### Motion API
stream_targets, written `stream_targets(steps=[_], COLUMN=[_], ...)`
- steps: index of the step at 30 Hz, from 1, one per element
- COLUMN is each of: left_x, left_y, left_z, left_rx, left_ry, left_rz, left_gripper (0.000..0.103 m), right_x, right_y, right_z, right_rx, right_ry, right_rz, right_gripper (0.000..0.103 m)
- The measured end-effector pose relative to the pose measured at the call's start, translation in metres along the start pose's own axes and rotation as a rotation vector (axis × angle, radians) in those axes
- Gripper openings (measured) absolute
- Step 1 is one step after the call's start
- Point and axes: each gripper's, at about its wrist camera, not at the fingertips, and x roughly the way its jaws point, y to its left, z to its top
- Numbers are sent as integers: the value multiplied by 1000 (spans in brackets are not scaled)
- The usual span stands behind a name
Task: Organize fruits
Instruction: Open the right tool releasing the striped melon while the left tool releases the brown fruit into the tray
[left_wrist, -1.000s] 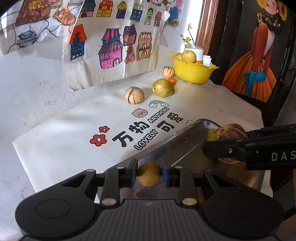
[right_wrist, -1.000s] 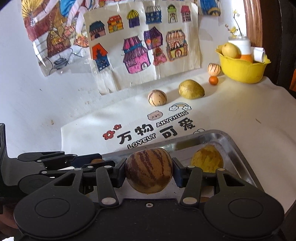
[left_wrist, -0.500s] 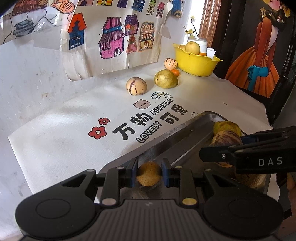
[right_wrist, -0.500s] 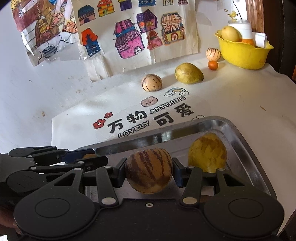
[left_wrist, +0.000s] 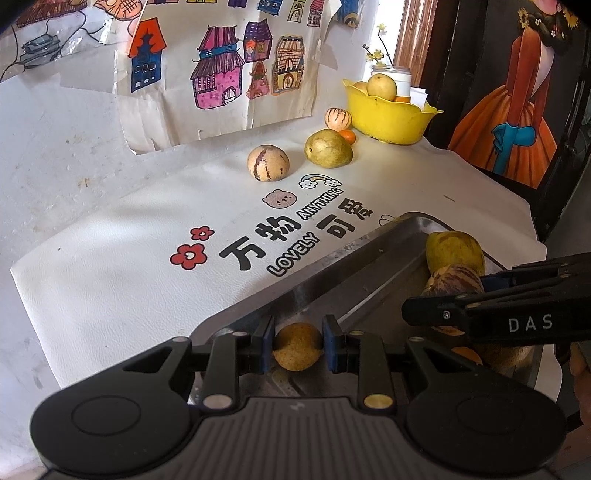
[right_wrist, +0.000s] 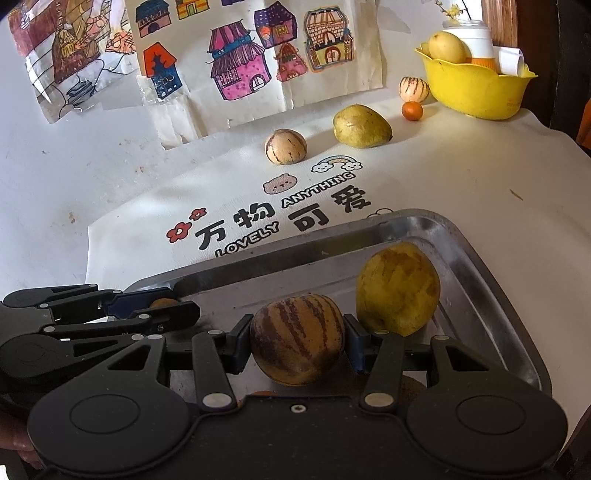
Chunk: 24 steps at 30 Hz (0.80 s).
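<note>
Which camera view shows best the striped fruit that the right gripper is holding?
The right wrist view. There the striped fruit fills the middle, clamped between the right gripper's pads over the metal tray, stripes clear. The left wrist view shows only its top, half hidden behind that gripper's finger.

The tray (right_wrist: 491, 295) is bare metal, shiny but scuffed, with dull smears on its floor. The mat (left_wrist: 110, 280) under it looks like white leatherette with a fine pebbled grain and a printed design. Both grippers, the left gripper (left_wrist: 297, 347) and the right gripper (right_wrist: 297, 341), are matt black plastic with small metal pins. The striped fruit (right_wrist: 297, 338) has a smooth, faintly glossy skin; the small brown fruit (left_wrist: 297, 350) looks rough and matt. The bowl (right_wrist: 476, 88) is glossy yellow plastic. The drawings (right_wrist: 258, 55) on the wall are creased paper.
</note>
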Motion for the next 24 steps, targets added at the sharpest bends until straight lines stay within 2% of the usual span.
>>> stream_targets(steps=[24], left_x=[1], left_y=[0], left_z=[-1], left_rx=[8], left_ry=[1], left_rz=[5], left_gripper=[30], right_x=[1], right_y=[-2], right_z=[-2], right_rx=[17], right_ry=[8], right_rz=[-4], right_gripper=[52])
